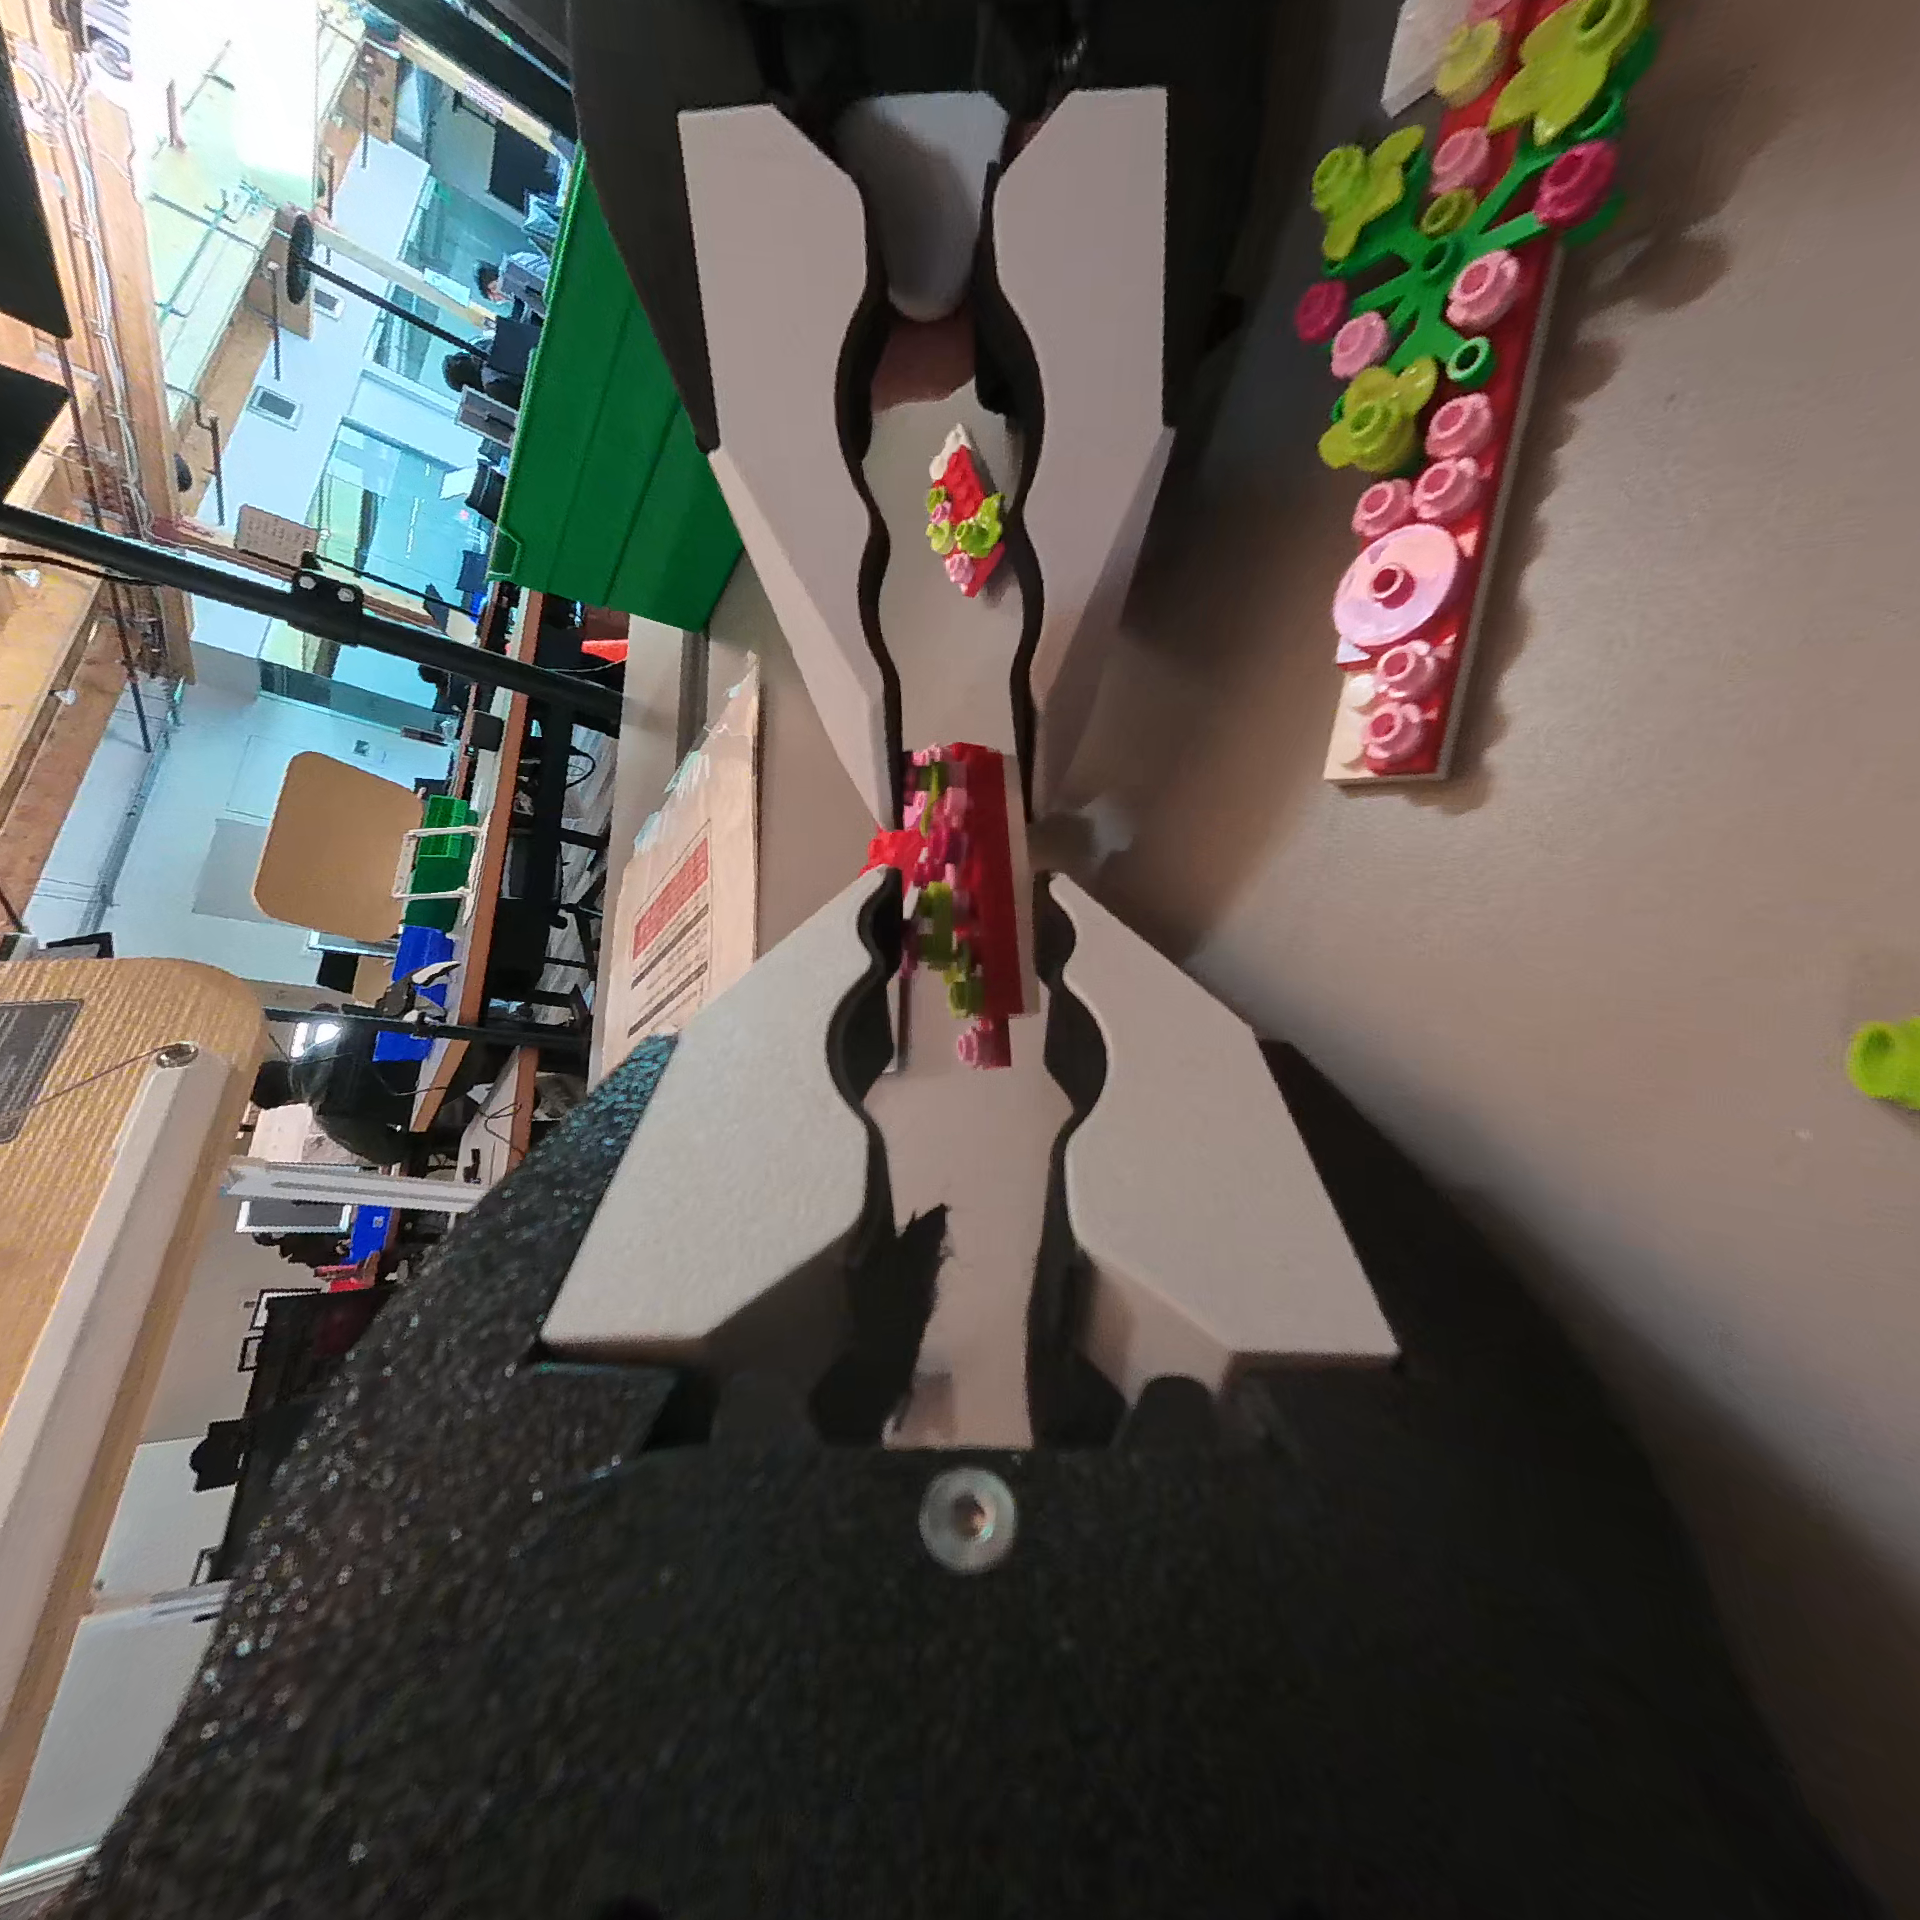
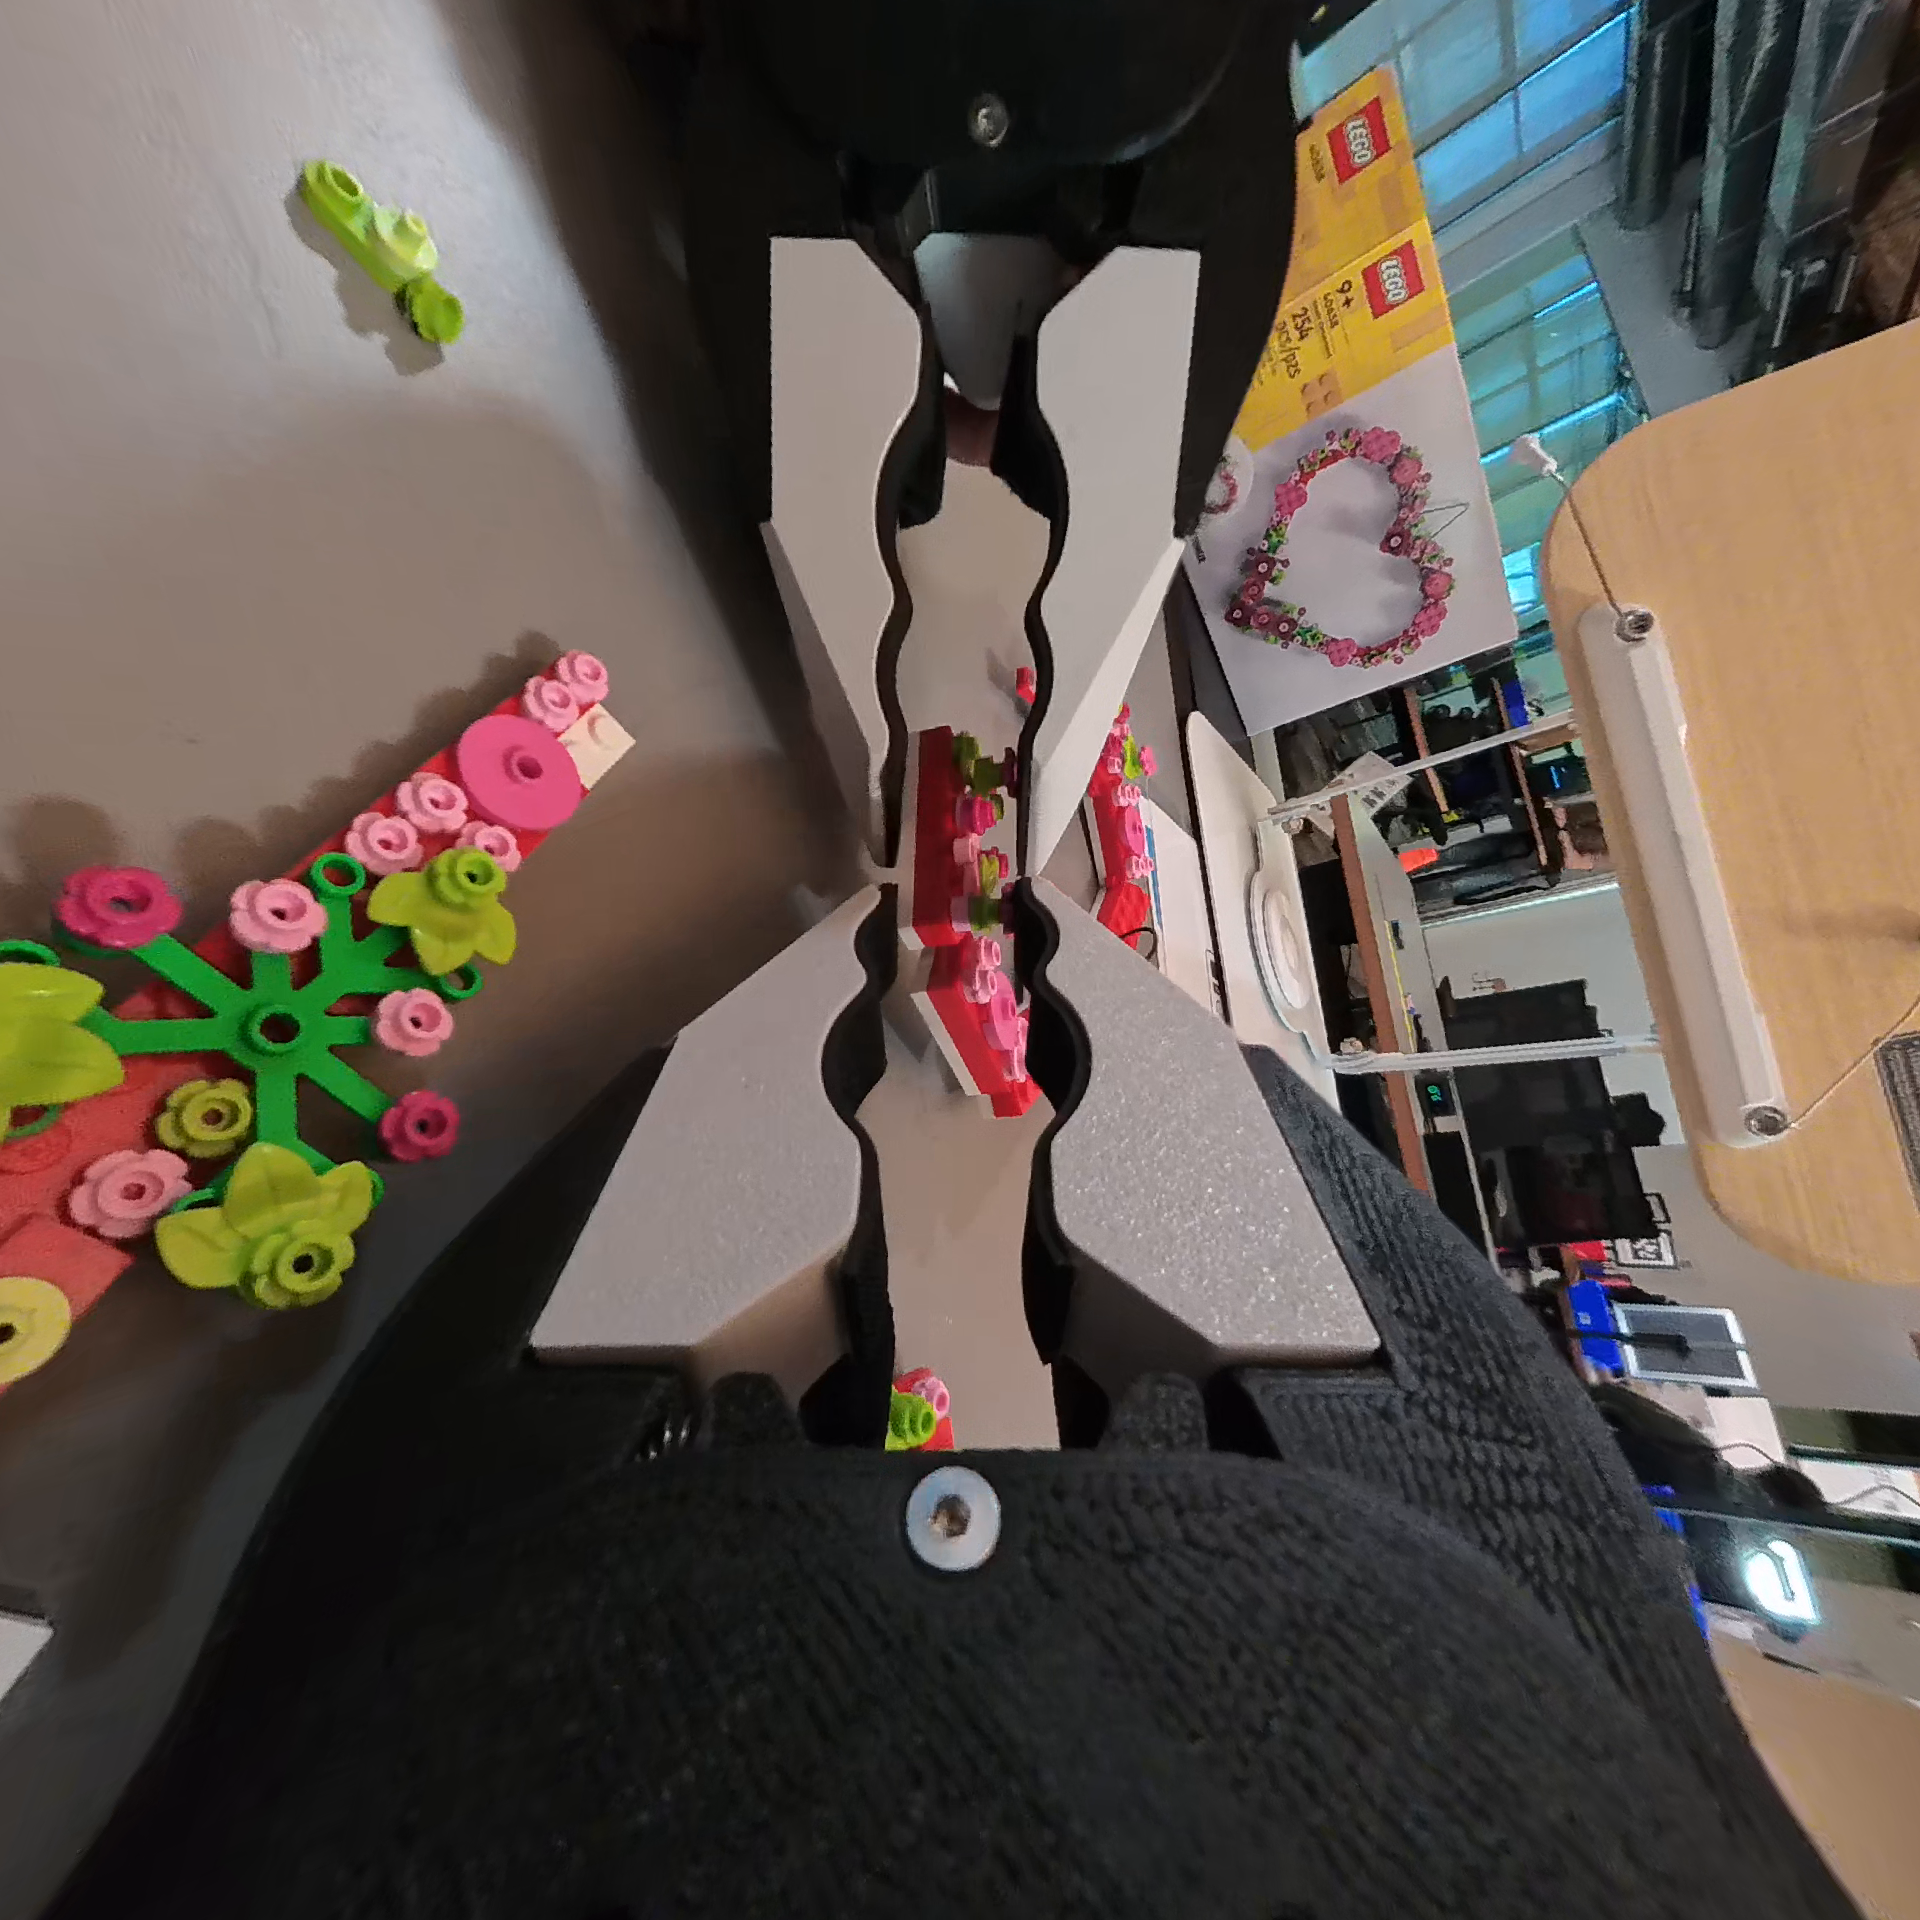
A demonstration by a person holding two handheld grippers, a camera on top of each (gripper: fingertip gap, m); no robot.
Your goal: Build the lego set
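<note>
My left gripper and right gripper face each other tip to tip above the table. Both are shut on a red lego strip studded with pink and lime flowers. In the right wrist view the strip shows as two sections at a slight angle: the far one lies between the left gripper's fingers, the near one between my right fingers. A large red assembly with a green stem, pink flowers and lime leaves lies flat on the table; it also shows in the right wrist view.
A small red flower segment lies on the table beyond the grippers. Loose lime pieces lie apart; one shows in the left wrist view. The set's box stands behind another red segment. A green bin stands at the table's side.
</note>
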